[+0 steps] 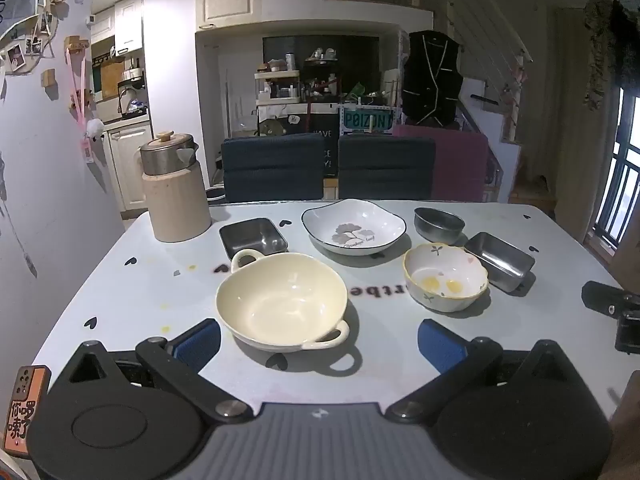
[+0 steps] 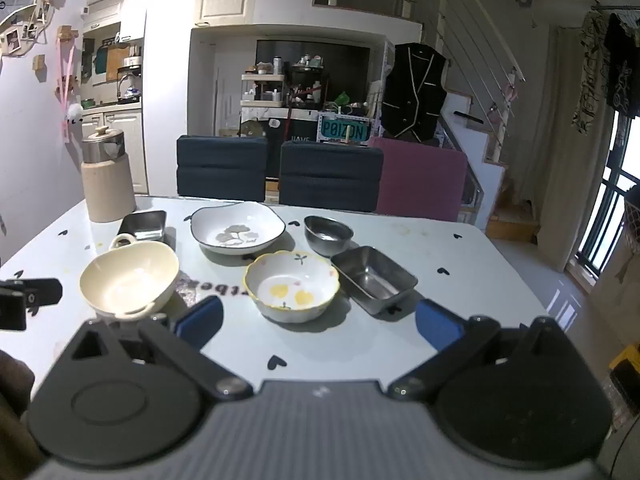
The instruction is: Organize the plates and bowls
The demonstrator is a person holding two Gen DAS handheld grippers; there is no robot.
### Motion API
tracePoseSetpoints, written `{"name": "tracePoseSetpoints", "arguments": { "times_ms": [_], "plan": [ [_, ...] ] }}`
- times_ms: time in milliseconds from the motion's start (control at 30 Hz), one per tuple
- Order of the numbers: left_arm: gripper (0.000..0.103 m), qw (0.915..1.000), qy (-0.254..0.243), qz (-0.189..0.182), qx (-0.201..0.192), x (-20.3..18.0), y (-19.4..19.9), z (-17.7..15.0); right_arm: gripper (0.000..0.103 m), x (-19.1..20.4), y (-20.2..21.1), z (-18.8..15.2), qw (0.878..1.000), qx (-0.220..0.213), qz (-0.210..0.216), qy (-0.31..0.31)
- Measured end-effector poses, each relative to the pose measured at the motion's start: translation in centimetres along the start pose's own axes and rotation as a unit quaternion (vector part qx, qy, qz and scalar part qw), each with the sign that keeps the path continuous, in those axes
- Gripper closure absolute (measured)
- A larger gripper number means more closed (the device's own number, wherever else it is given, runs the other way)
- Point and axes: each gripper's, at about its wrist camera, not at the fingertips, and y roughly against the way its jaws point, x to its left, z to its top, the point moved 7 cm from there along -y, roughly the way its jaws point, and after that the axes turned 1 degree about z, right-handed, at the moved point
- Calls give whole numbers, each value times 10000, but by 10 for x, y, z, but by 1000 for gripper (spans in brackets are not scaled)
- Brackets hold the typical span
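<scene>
On the pale table point(image 1: 120, 292) sit a cream two-handled bowl point(image 1: 280, 300) point(image 2: 128, 280), a white leaf-print plate point(image 1: 354, 228) point(image 2: 238, 228), a flowered bowl with a yellow rim point(image 1: 446, 276) point(image 2: 292, 286), a round steel bowl point(image 1: 438, 223) point(image 2: 328, 234) and two rectangular steel dishes point(image 1: 253, 236) point(image 1: 499, 261) point(image 2: 374, 278) point(image 2: 143, 224). My left gripper point(image 1: 319, 342) stands open just in front of the cream bowl. My right gripper point(image 2: 319, 322) is open too, just short of the flowered bowl. Both are empty.
A tall beige kettle with a steel lid point(image 1: 174, 188) point(image 2: 107, 174) stands at the table's far left corner. Two dark blue chair backs point(image 1: 272, 168) point(image 1: 386, 168) and a purple one point(image 2: 420, 180) line the far edge. A wall runs along the left.
</scene>
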Motion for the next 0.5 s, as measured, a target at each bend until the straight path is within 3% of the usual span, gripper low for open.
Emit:
{"name": "tracePoseSetpoints", "arguments": {
  "times_ms": [500],
  "plan": [
    [0,10000,35,-10,4,1,0,0,0,1,1,0,10000,-11,-19,26]
  ]
}}
